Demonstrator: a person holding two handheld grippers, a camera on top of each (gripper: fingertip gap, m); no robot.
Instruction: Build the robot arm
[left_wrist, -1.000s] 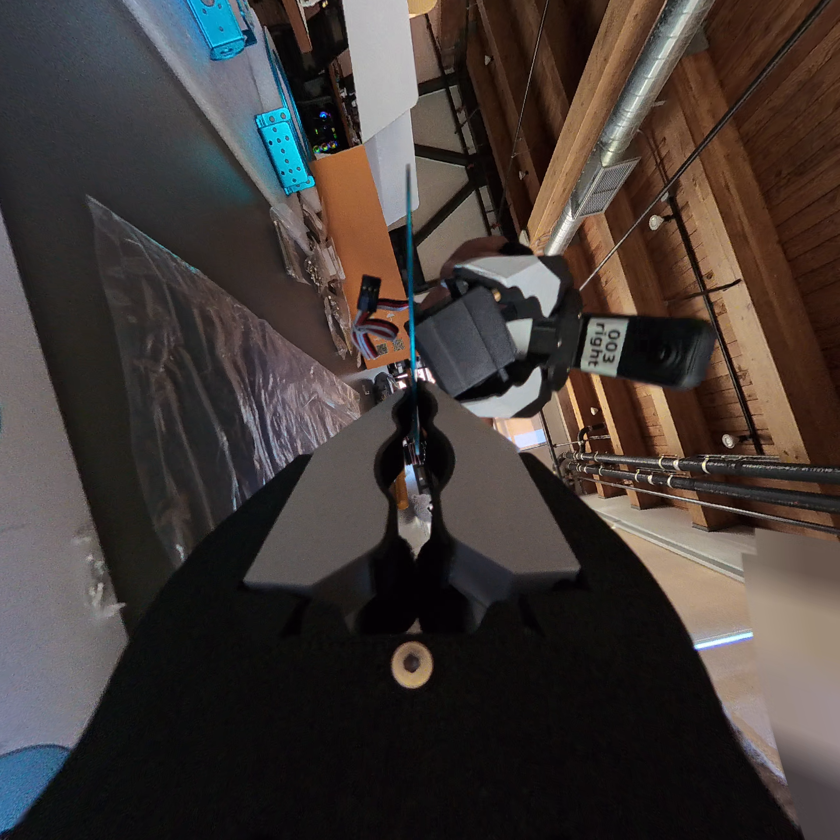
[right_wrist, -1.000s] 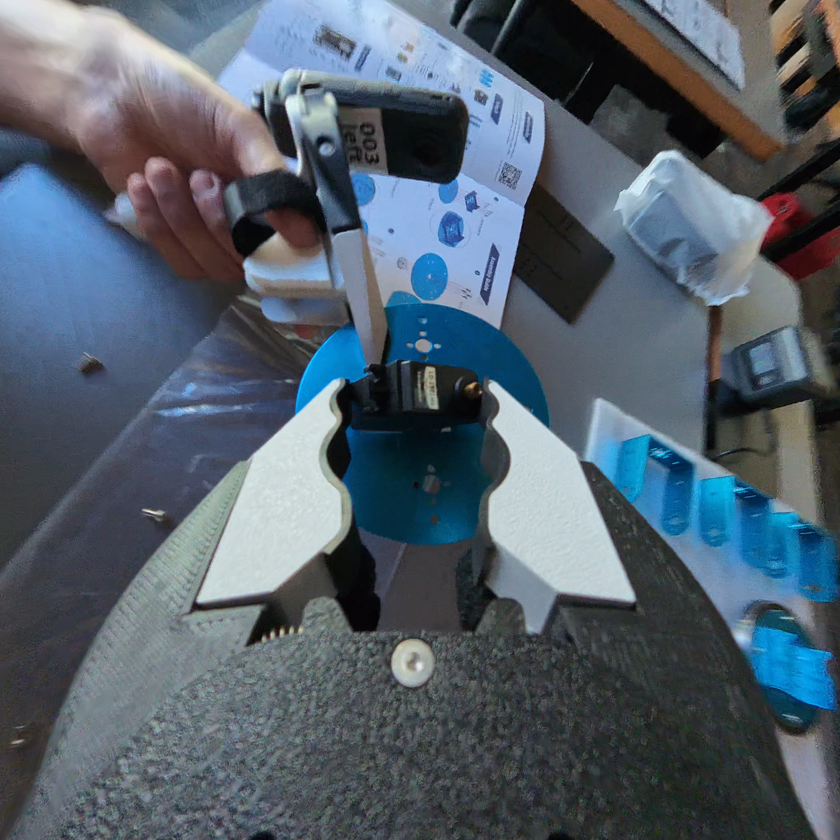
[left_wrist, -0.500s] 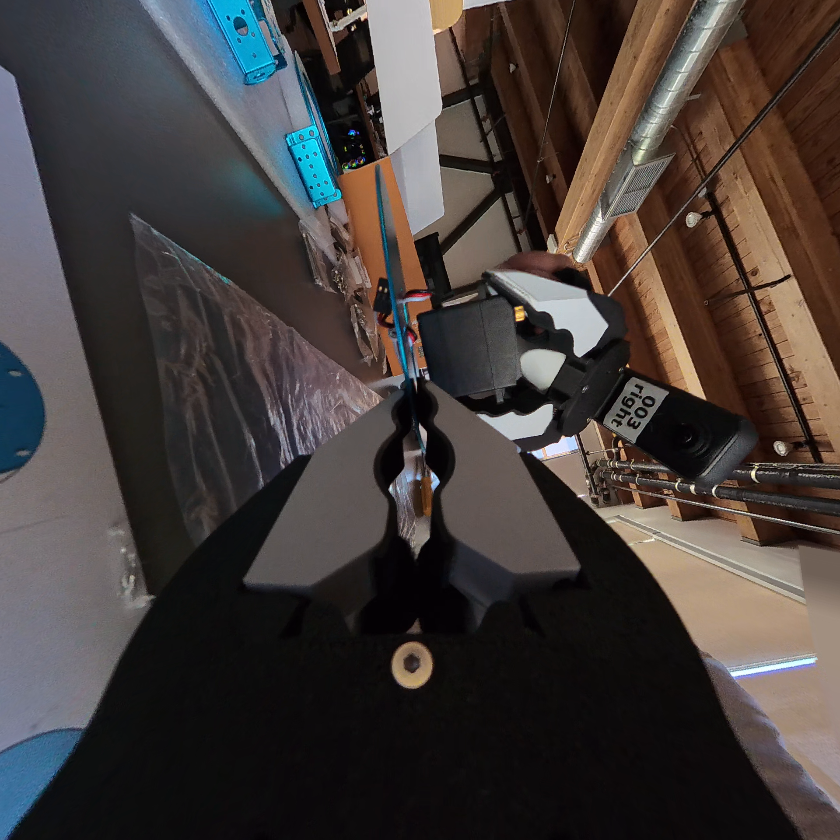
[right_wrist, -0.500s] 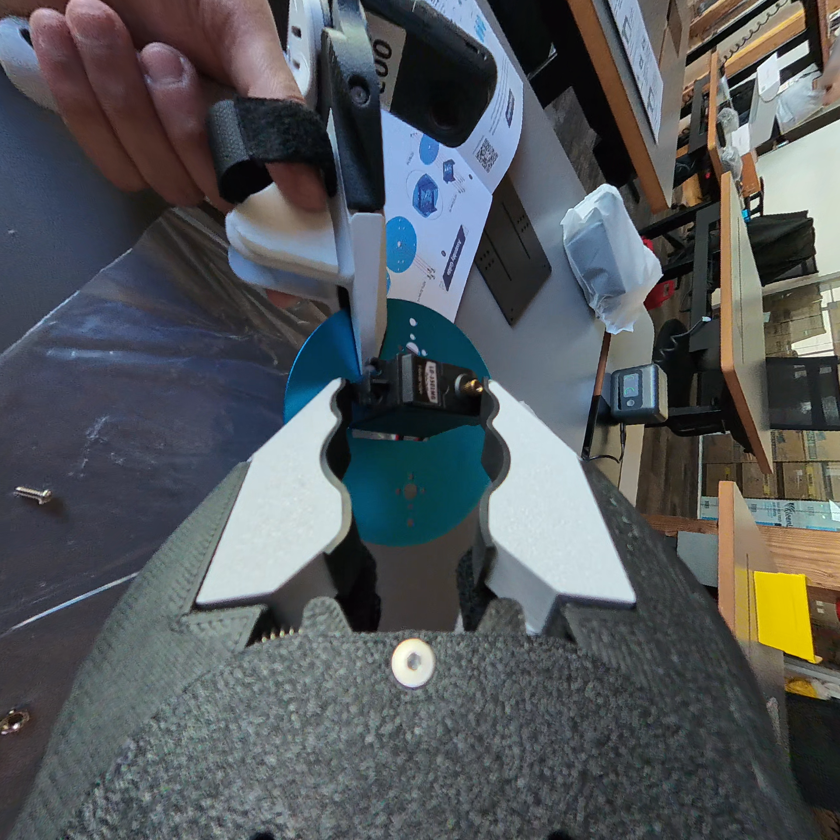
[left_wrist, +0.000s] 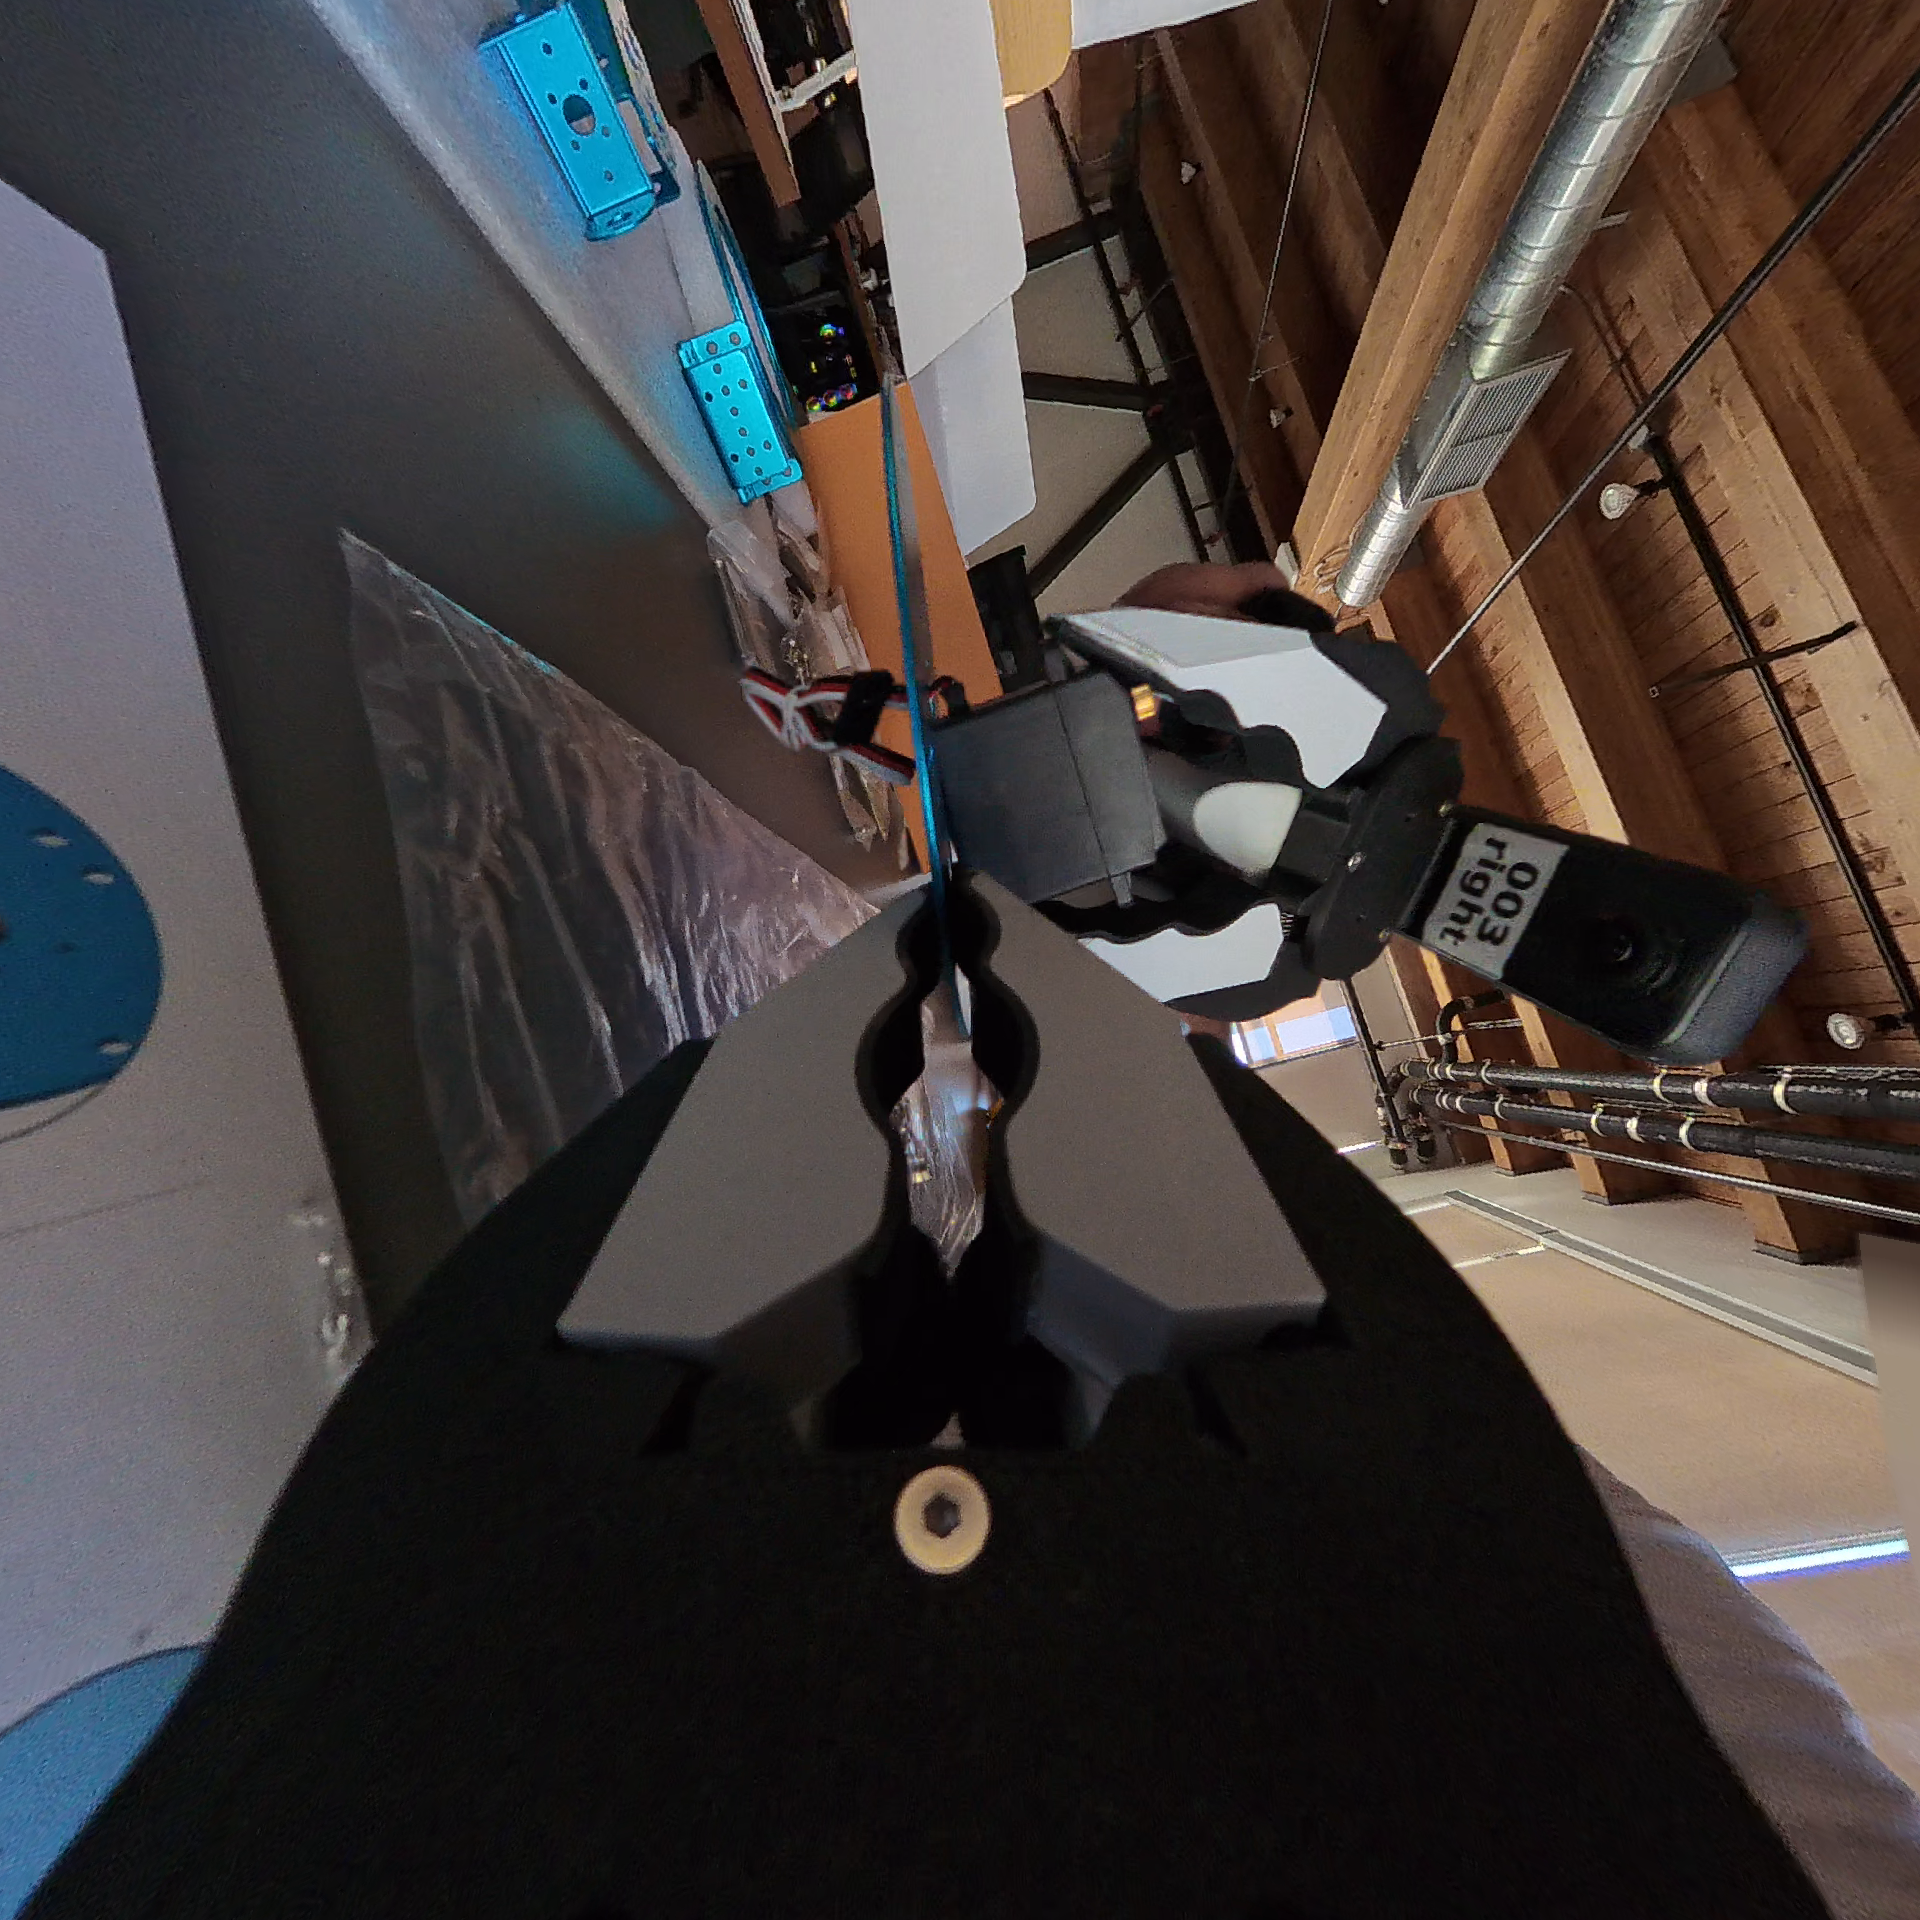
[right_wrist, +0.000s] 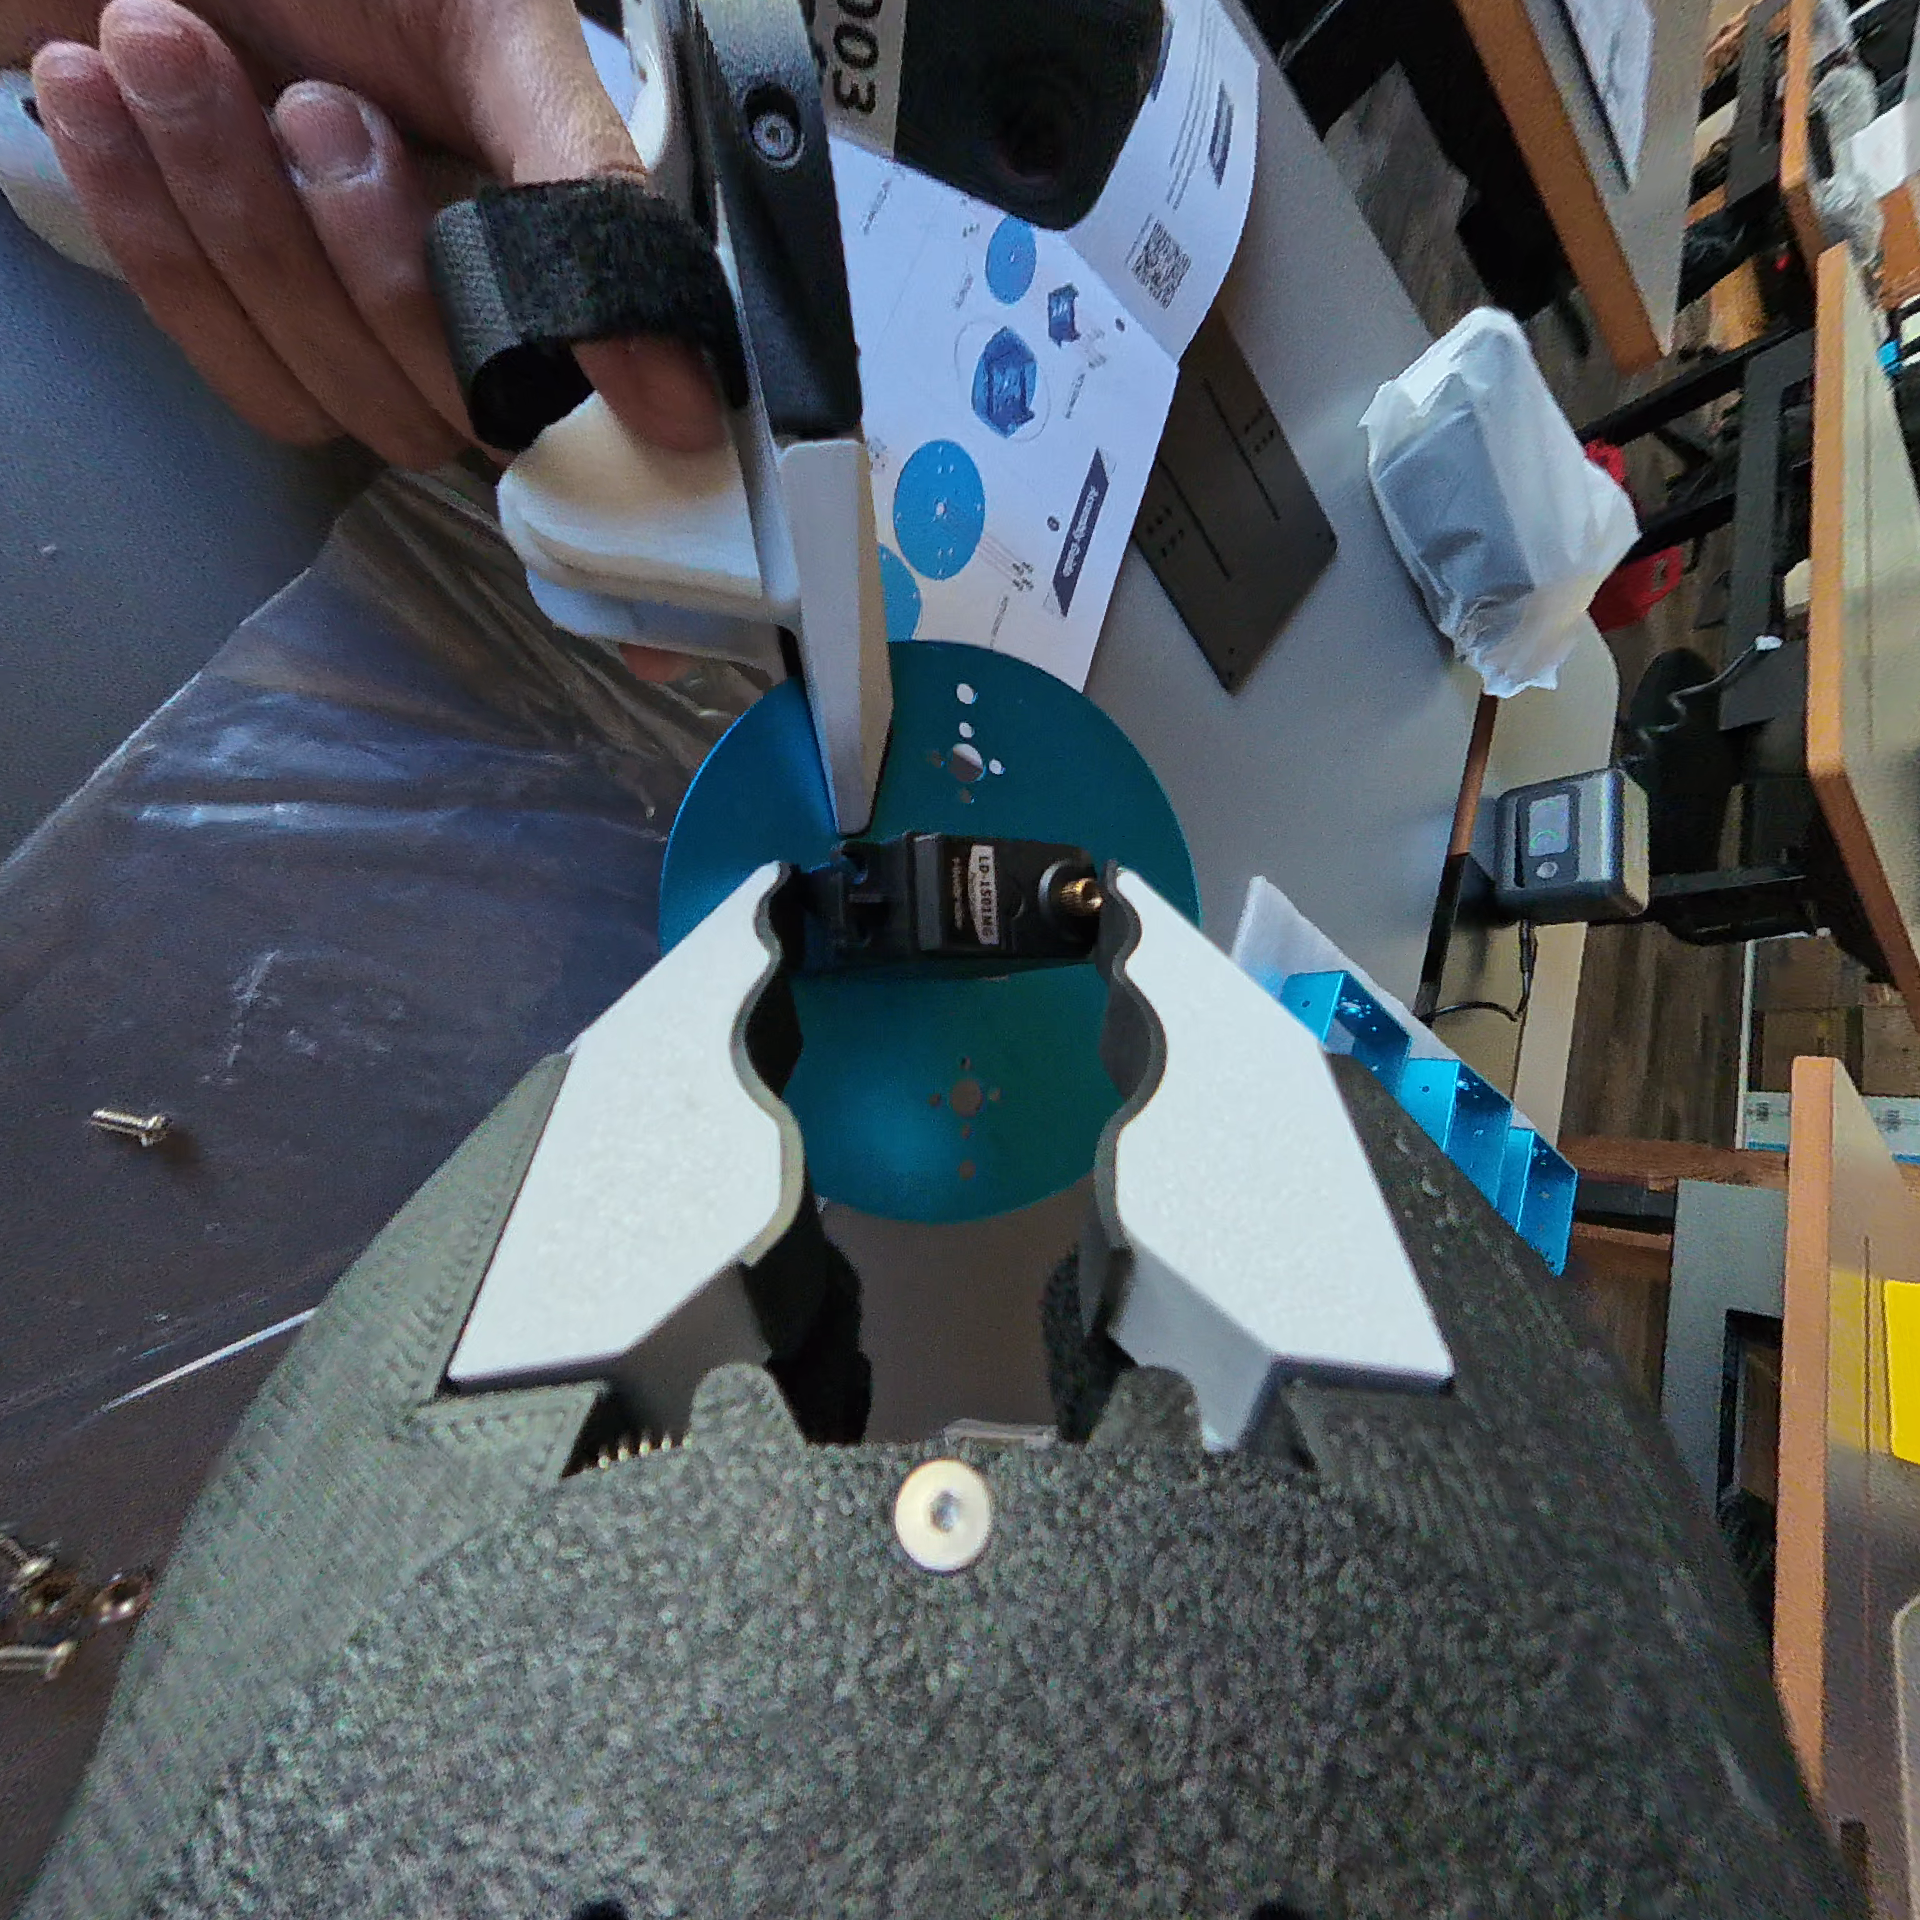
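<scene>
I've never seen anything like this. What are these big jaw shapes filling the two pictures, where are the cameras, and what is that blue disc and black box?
There is no robot: a person holds a two-finger clamp tool in each hand, and each tool carries a camera looking along its fingers.

In the left wrist view, the left gripper is shut on the blue disc, seen edge-on as a thin line. Beyond it is the right gripper.

In the right wrist view, the right gripper is shut on the black servo motor, held against the disc's flat face. Above, the person's hand works the left gripper.

On the table lie an instruction sheet, a dark plate, a plastic-wrapped part, blue metal brackets, a clear plastic bag and loose screws.
</scene>
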